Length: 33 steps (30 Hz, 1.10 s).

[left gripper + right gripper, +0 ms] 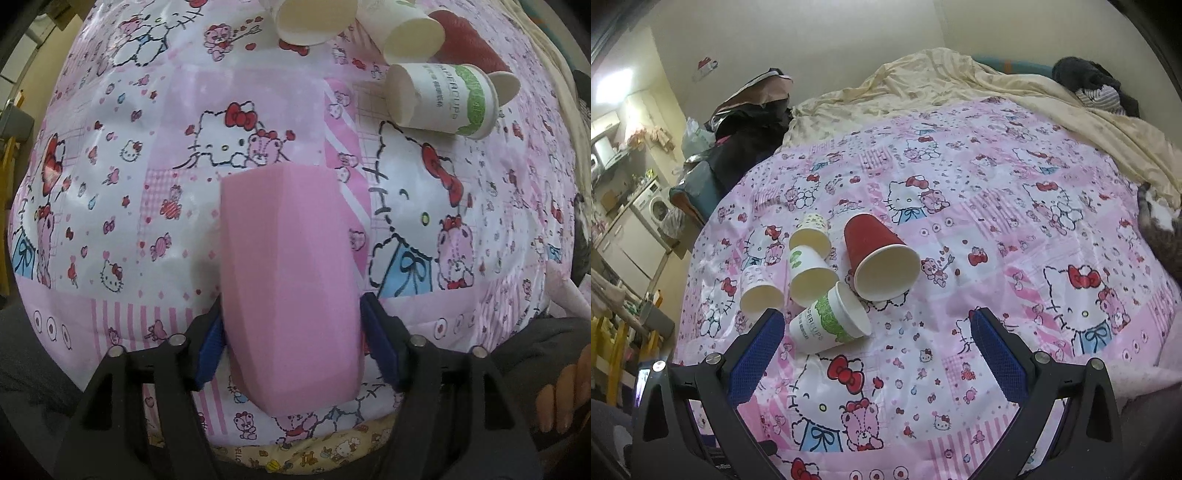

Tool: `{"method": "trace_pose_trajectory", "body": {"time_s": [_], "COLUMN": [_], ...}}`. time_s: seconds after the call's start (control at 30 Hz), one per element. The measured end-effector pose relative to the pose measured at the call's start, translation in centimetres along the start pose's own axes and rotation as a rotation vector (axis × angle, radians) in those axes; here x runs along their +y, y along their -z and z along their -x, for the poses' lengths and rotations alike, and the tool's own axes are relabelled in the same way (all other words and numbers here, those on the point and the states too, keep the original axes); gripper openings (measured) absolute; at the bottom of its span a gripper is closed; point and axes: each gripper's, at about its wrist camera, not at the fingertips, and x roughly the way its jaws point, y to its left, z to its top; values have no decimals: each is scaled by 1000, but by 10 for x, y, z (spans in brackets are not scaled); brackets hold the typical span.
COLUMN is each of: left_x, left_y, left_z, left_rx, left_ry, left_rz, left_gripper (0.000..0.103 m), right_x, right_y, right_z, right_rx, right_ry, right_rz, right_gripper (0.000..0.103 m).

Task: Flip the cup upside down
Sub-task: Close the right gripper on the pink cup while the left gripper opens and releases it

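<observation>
Pink cup [291, 280] sits clamped between the blue pads of the left gripper [291, 354], its long axis running straight away from the camera over the pink quilt [110, 206], far end flat and closed. Right gripper [877, 332] hangs with fingers spread, gripping nothing; paper cups [812, 273] and a red cup [879, 258] lie tipped beyond.

You face a bed [1015, 206] against a plain cream wall [849, 40], with a washing machine [655, 206] far left
</observation>
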Motion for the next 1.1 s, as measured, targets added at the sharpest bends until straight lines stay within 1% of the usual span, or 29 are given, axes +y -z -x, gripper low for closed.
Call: {"method": "trace_pose_trajectory", "body": {"time_s": [0.03,0.07,0.17,0.37,0.43,0.5,0.6,0.67,0.73,0.77,0.8,0.83,0.87,0.93,1.0,1.03,1.1], "left_x": [-6,-8,-12,-6,-1,10,23,35,50,62,72,77,85,98,104,104,107], "left_y": [-4,-4,-4,-4,-5,-3,-3,-6,-8,-10,-11,-11,-13,-13,-11,-10,-8], "left_z": [-5,-4,3,24,34,46,76,90,99,100,100,97,95,93,91,89,84], "left_rx": [-2,-8,-27,-54,-60,-70,-133,-174,-214,-230,-242,-249,-256,-274,-313,-324,-337], "left_ry": [5,3,1,13,27,77,110,99,77,51,25,9,-1,-13,-45,-50,-36], "left_rz": [-1,-1,-24,-51,-55,-33,-17,-3,30,53,72,86,100,110,101,100,108], "left_gripper": [83,84,85,85,85,85,85,86,95,96,96,96,96,96,96,96,96], "right_x": [0,0,0,-3,-3,-4,-9,-12,-11,-10,-8,-6,-4,7,23,31,47], "right_y": [0,-1,0,0,0,0,0,0,0,2,3,6,8,12,18,22,31], "right_z": [0,0,-1,-3,-4,-4,-7,-10,-13,-15,-19,-26,-30,-40,-50,-56,-68], "right_rx": [-2,-4,-1,10,12,18,41,74,115,145,189,259,302,385,463,504,588], "right_ry": [5,8,10,2,-1,-7,-52,-103,-181,-239,-291,-351,-380,-399,-418,-428,-452], "right_rz": [2,4,3,-8,-10,-14,-52,-85,-98,-112,-135,-161,-168,-154,-107,-87,-59], "right_gripper": [103,103,103,103,103,103,103,103,102,102,98,92,91,88,86,83,81]}}
